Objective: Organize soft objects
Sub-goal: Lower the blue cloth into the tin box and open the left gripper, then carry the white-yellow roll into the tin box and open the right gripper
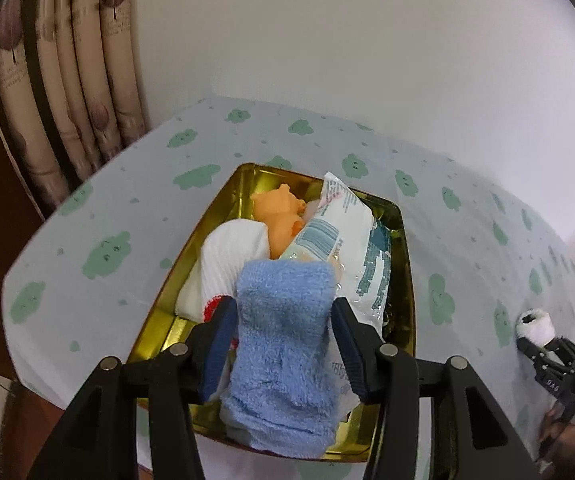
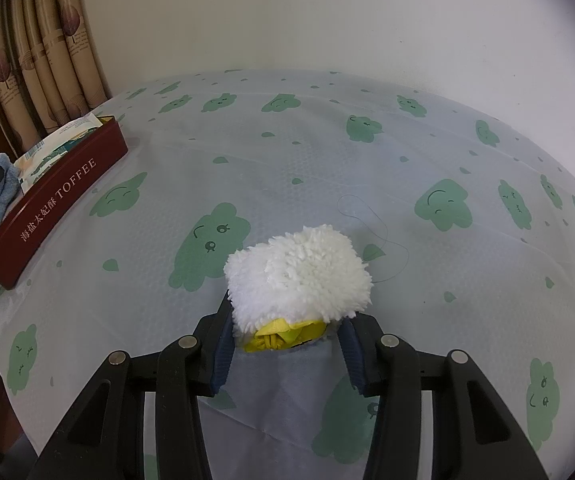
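1. Blue and fuzzy, the towel (image 1: 283, 344) sits squeezed between the two fingers of our left gripper (image 1: 285, 320).
2. We hold that gripper low over the gold tin (image 1: 401, 276), pointing down into it. The towel hangs over the near edge of the tin.
3. Inside the tin we see a white cloth (image 1: 227, 264), an orange toy (image 1: 281, 220) and a pack of wipes (image 1: 351, 248).
4. Our right gripper (image 2: 287, 332) pinches a white fluffy toy (image 2: 299, 276) with a yellow part at its bottom.
5. We keep this gripper over the tablecloth (image 2: 367, 184) with green clouds, well apart from the red side of the tin (image 2: 53, 204), which says TOFFEE.
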A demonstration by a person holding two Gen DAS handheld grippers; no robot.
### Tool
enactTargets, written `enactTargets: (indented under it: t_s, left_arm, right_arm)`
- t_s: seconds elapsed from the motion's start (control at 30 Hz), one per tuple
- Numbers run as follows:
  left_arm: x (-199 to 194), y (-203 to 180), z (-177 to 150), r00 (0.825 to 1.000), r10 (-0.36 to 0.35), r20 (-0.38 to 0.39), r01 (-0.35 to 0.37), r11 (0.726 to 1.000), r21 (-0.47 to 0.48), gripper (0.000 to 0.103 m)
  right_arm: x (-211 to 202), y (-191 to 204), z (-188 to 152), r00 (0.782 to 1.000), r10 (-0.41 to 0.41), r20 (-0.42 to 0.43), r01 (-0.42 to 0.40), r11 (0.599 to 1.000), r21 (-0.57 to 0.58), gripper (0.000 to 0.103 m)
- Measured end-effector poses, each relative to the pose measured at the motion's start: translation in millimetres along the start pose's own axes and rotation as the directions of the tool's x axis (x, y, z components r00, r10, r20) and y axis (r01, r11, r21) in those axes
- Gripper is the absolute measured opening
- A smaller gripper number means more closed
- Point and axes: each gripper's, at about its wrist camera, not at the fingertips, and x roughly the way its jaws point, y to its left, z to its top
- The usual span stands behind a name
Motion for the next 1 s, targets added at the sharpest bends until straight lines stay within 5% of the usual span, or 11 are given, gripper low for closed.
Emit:
enactTargets:
  t_s: [0.57, 1.0]
  left_arm:
    - [-50.3, -2.5, -52.5, 0.999, 0.053, 0.002, -0.053, 0.996, -0.074, 0.05]
    - [-56.3, 3.1, -108.5, 0.994, 0.098, -0.051, -0.099, 0.995, -0.02, 0.05]
  right_arm:
    - [1.0, 0.9, 0.5, 1.0, 0.009, -0.002, -0.009, 1.0, -0.015, 0.045]
    - [-0.3, 2.5, 3.0, 0.999, 0.008, -0.034, -0.008, 1.0, 0.013, 0.045]
